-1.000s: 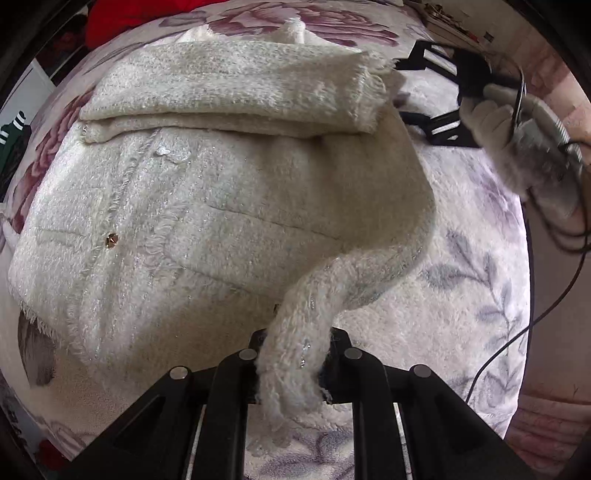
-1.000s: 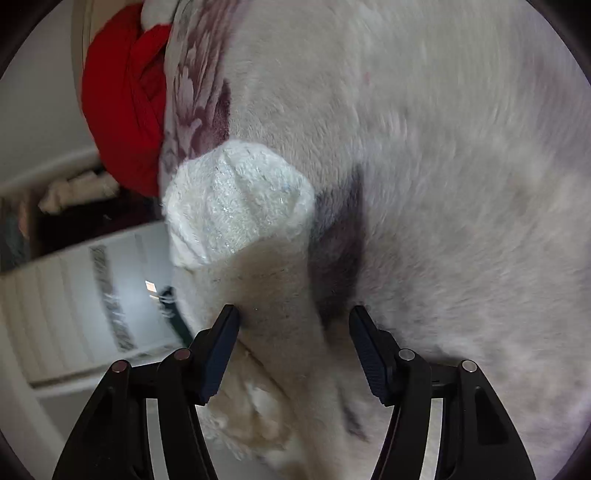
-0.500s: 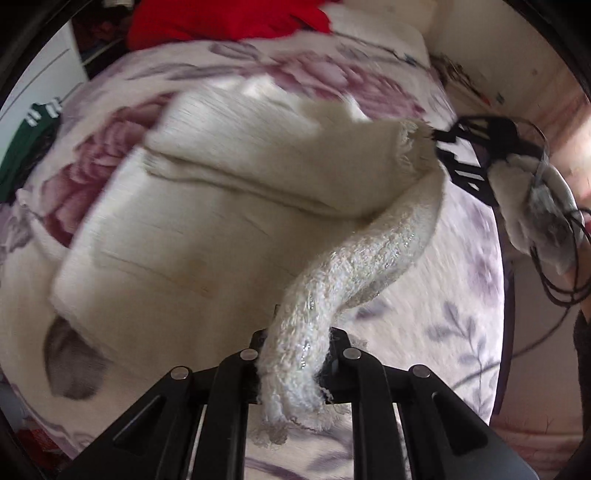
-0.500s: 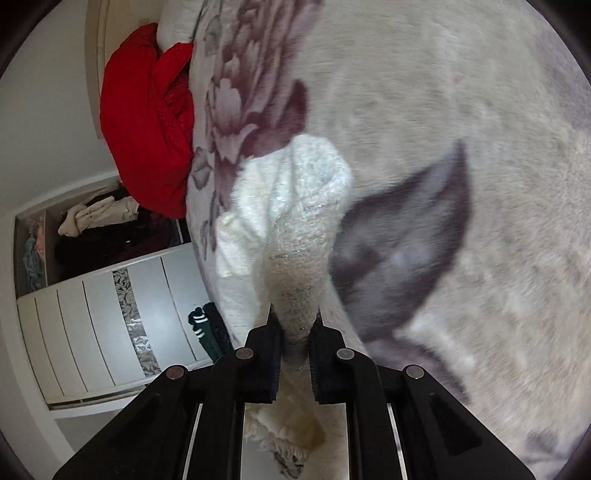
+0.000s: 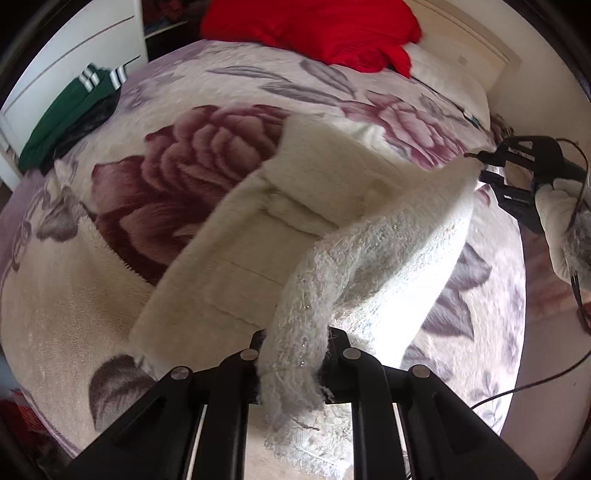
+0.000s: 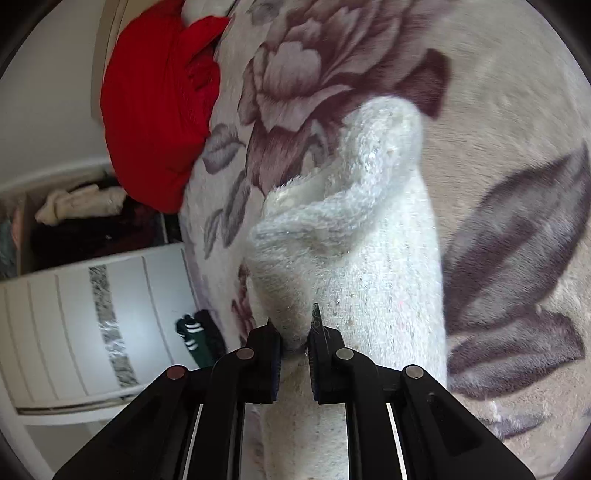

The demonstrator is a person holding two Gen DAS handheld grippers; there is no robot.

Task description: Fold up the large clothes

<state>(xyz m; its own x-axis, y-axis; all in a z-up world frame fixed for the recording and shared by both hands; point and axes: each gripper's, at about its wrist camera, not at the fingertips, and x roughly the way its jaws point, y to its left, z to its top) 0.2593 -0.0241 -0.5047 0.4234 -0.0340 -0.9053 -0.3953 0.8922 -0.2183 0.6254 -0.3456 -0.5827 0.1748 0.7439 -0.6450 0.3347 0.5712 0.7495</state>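
Observation:
A fuzzy cream cardigan (image 5: pixel 314 184) lies partly folded on a floral blanket (image 5: pixel 166 177). Its near edge is lifted off the bed and hangs stretched between both grippers. My left gripper (image 5: pixel 293 343) is shut on one end of that edge, with fringe hanging below the fingers. At the right of the left wrist view, my right gripper (image 5: pixel 491 166) pinches the other end, held by a gloved hand (image 5: pixel 554 214). In the right wrist view the right gripper (image 6: pixel 293 328) is shut on a bunched corner of the cardigan (image 6: pixel 369 240).
A red garment (image 5: pixel 314 29) is piled at the head of the bed beside a white pillow (image 5: pixel 443 74). A green garment with white stripes (image 5: pixel 74 107) lies at the bed's far left edge. White wardrobe doors (image 6: pixel 92 325) stand beyond. A cable (image 5: pixel 535 384) trails at the right.
The right gripper went from open around the cardigan's corner to shut on it. Both grippers then rose and pulled the cardigan's edge up off the bed.

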